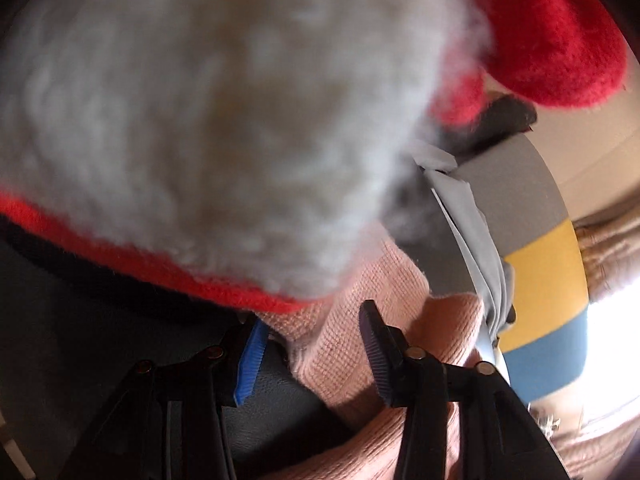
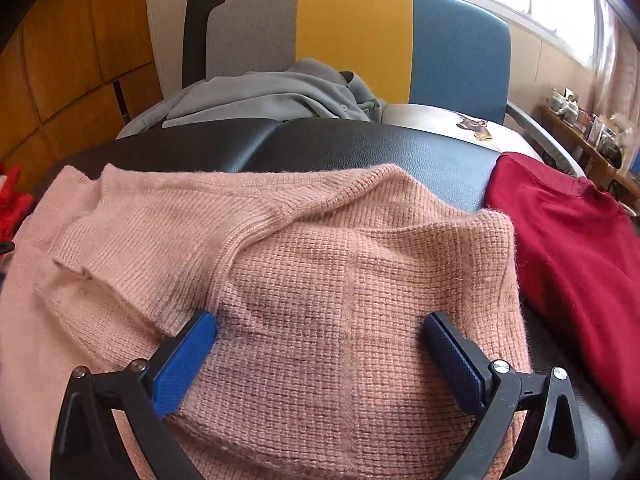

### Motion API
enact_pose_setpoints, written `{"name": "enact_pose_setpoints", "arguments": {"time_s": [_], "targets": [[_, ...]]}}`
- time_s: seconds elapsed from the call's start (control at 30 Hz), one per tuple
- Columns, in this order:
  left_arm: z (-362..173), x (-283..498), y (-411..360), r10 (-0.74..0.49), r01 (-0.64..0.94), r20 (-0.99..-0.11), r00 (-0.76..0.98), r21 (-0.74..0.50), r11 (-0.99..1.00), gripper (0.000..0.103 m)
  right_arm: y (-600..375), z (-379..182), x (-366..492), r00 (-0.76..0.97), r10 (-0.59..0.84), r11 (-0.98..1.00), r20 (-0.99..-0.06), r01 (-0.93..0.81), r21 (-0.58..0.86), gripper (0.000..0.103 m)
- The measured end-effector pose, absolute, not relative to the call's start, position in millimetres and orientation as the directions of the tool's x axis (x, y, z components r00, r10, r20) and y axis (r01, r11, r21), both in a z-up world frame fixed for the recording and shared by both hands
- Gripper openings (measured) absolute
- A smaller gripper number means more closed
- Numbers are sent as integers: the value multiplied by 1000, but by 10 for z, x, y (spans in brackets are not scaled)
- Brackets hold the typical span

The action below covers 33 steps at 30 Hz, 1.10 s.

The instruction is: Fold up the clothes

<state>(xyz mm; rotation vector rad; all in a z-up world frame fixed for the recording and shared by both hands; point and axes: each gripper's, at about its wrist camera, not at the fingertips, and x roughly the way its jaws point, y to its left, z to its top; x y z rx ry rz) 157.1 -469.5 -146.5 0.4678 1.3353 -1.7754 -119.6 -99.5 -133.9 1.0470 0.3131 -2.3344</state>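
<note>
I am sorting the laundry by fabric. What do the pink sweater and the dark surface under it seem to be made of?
Pink sweater: probably wool or acrylic knit, with visible ribbing and fuzzy edges. Dark surface: looks like black leather or imitation leather, with fine grain and soft sheen.

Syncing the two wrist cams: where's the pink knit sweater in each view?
Left wrist: pink knit sweater at bottom centre, between the left gripper fingers, partly hidden by a blurred grey-and-red fuzzy garment.
Right wrist: it fills the lower centre and left, under the open right gripper.
Shared landmark: the grey, yellow and blue chair back.
</note>
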Motion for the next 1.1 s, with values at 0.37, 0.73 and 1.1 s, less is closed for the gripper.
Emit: {"name": "enact_pose_setpoints", "arguments": {"time_s": [0.37, 0.73, 1.1], "targets": [[-846, 1154, -4592, -487, 759, -590, -643, -574, -307, 9, -942, -1344, -1261, -539, -401, -814, -741, 580, 19, 103], [-252, -55, -3160, -205, 345, -502, -841, -205, -916, 10, -936, -1336, -1241, -541, -396, -812, -742, 583, 9, 103], [-918, 464, -2561, -94, 243, -626, -774, -157, -957, 39, -941, -1353, -1253, -535, -400, -821, -745, 571, 31, 103]]}}
